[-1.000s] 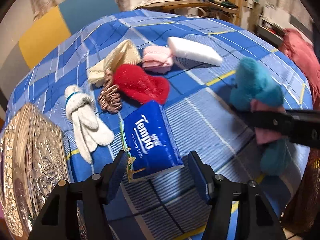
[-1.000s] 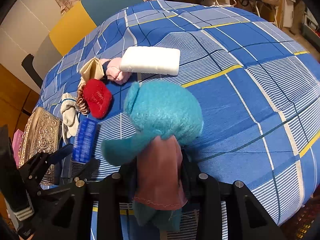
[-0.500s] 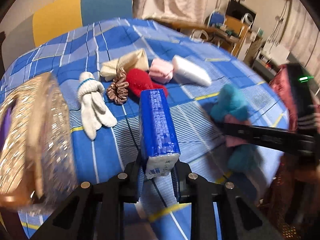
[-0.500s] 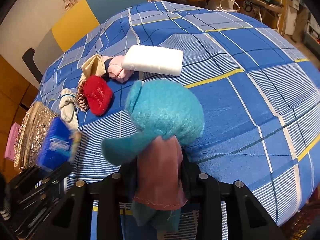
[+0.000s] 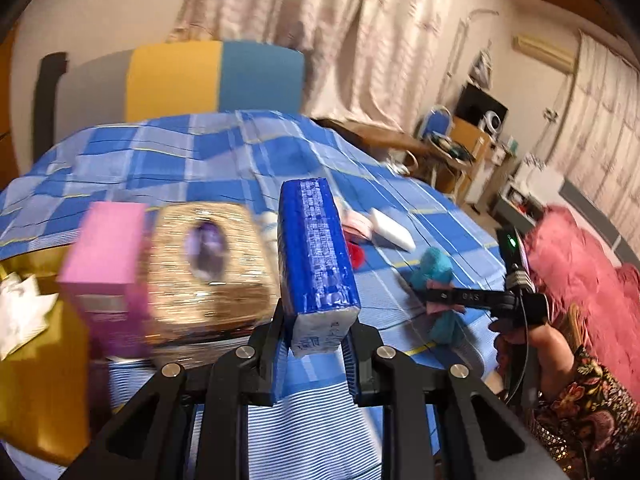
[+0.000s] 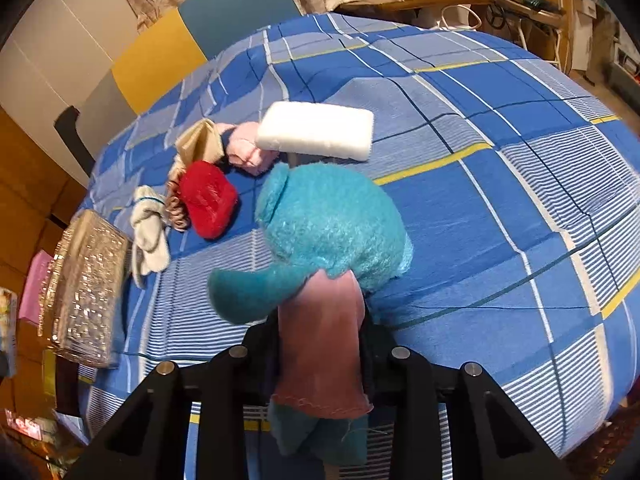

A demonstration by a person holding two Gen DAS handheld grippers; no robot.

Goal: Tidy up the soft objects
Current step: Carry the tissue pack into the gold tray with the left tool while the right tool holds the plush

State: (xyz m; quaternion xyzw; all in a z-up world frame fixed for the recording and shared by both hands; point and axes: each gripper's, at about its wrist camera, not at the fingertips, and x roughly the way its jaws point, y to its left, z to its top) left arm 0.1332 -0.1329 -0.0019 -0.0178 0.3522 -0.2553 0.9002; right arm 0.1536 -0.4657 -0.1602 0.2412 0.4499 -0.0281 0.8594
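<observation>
My left gripper (image 5: pixel 316 344) is shut on a blue tissue pack (image 5: pixel 314 248) and holds it up in the air, near a gold embossed box (image 5: pixel 208 264). My right gripper (image 6: pixel 322 344) is shut on a teal plush toy (image 6: pixel 332 220) with a pink dress, held just above the blue checked tablecloth (image 6: pixel 500 200); it also shows in the left wrist view (image 5: pixel 436 268). On the cloth lie a red mitten (image 6: pixel 208 198), a white glove (image 6: pixel 150 236), a brown scrunchie (image 6: pixel 176 208), a beige cloth (image 6: pixel 200 146), a pink cloth (image 6: pixel 246 150) and a white sponge (image 6: pixel 316 130).
The gold box (image 6: pixel 86 292) stands at the table's left edge in the right wrist view. A pink carton (image 5: pixel 106 264) stands left of it. A yellow and blue chair back (image 5: pixel 212 76) is behind the table. A desk with clutter (image 6: pixel 520 0) is at the far right.
My left gripper closed on the tissue pack, lifted it off the cloth and swung left towards the gold box. My right gripper kept the plush toy almost still.
</observation>
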